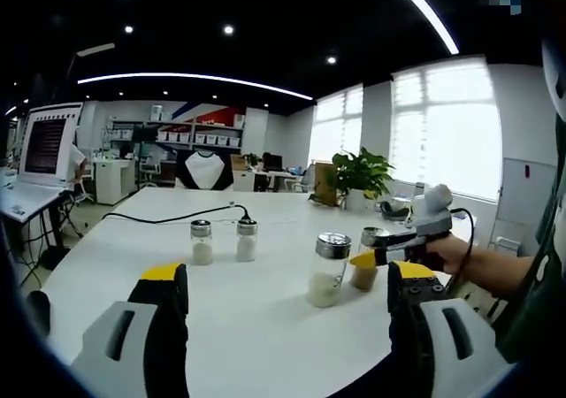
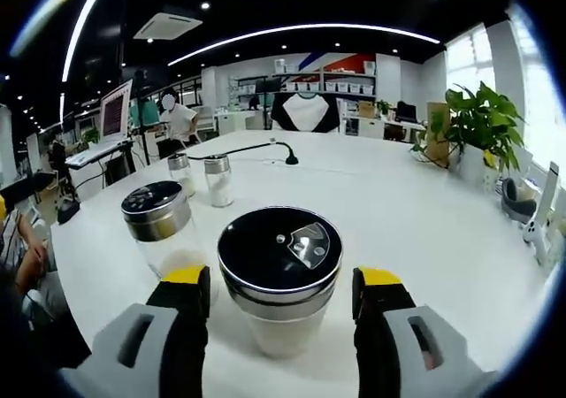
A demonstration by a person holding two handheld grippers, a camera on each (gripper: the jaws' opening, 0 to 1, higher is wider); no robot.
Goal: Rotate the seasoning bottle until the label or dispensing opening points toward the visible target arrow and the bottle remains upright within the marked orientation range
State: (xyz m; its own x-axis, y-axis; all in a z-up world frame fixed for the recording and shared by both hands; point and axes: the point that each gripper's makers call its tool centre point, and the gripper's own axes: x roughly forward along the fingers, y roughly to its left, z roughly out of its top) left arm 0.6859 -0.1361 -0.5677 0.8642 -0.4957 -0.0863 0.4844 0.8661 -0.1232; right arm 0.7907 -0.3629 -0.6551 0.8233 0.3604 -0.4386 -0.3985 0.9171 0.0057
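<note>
A seasoning bottle with a black lid and pale powder stands upright on the white table, between the jaws of my right gripper. A thin gap shows on each side, so that gripper is open. In the left gripper view the same bottle stands at the right, with the right gripper around it and a hand behind. My left gripper is open and holds nothing, low over the table. A second bottle stands just ahead of it and appears again as the bottle.
Two smaller shakers stand further back beside a black cable. A potted plant and small devices sit near the table's right edge. A monitor stands at the left. A person is in the background.
</note>
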